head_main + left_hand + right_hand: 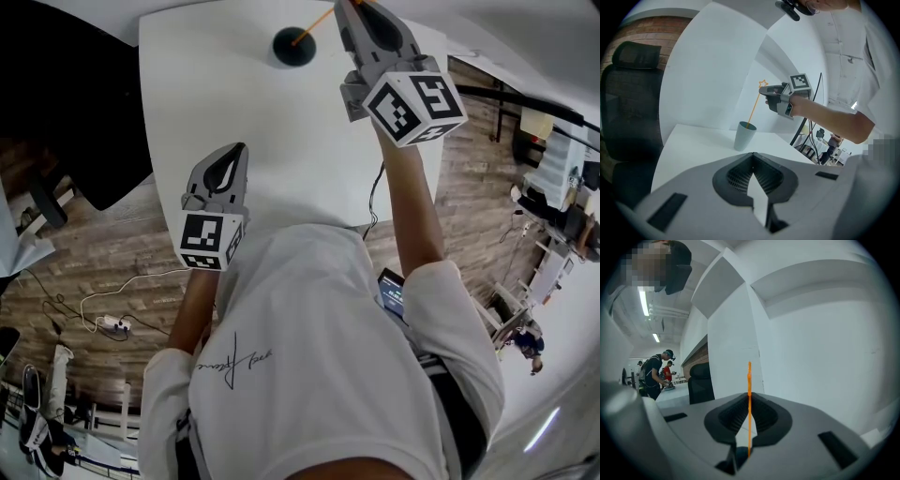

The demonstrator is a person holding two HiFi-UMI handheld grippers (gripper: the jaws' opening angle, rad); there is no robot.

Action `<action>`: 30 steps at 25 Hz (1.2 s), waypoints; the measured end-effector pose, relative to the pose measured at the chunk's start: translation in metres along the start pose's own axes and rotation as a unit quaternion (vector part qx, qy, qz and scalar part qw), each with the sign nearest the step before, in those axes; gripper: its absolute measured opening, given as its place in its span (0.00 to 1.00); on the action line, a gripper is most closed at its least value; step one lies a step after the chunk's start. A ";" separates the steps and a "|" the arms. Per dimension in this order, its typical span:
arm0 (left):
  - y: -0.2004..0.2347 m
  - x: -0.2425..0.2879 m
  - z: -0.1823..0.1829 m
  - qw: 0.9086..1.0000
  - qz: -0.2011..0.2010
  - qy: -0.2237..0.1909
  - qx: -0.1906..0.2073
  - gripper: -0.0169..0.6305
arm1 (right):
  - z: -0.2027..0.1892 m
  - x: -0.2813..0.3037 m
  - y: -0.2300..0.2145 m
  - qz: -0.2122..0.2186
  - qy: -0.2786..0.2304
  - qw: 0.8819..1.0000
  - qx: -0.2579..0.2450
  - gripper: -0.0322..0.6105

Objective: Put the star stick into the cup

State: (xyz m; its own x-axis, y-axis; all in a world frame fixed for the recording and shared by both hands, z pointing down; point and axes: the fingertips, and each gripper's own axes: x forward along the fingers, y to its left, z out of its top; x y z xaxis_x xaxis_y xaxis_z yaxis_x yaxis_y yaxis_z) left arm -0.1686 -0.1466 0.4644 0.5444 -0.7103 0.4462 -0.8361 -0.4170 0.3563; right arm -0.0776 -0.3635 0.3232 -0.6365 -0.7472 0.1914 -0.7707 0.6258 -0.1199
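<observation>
Far left of the left gripper view: a black mesh office chair [628, 108], off the tabletop and not involved. The left gripper [234, 157] sits at the lower left of the head view, over the near part of the white tabletop [187, 84]. Its own view shows the jaws pressed together with nothing between them, so it is idle. Centre: the grey-blue cup [744, 136] stands upright toward the far end of the tabletop, well apart from the left gripper. The orange star stick [753, 108] rises out of the cup mouth, leaning up and to the right. Its lower end is inside the rim; I can't tell how deep it reaches. The star outline is at the top end, just beside the tips of the right gripper [354, 11]. That gripper is held high at the upper right of the head view, jaws closed on the thin shaft just below the star. Its own view shows the stick running straight up the seam between the two jaws. Judgement: insertion looks nearly done, and release is the step in hand. To do it well, lower until the tip bottoms out and the shaft leans on the rim. Then part the jaws slowly and draw straight away, so nothing drags the stick or tips the light cup. The left gripper could steady the cup if it wobbles.
</observation>
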 end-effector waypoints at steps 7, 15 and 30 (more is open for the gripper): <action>0.004 0.002 -0.005 1.000 0.001 0.007 -0.006 0.04 | -0.011 0.006 -0.004 -0.003 0.007 1.000 0.009 0.08; 0.010 0.002 -0.007 1.000 0.005 0.008 -0.026 0.04 | -0.022 0.010 -0.008 -0.005 0.018 1.000 0.018 0.08; 0.018 0.002 -0.013 0.999 0.010 0.014 -0.041 0.04 | -0.049 0.021 -0.009 -0.003 0.040 0.999 0.030 0.08</action>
State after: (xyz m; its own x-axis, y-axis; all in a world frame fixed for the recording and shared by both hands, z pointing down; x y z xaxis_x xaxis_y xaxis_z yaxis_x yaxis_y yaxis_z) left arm -0.1812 -0.1481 0.4827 0.5296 -0.7016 0.4768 -0.8397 -0.3540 0.4118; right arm -0.0826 -0.3733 0.3755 -0.6290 -0.7290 0.2699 -0.7766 0.6047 -0.1767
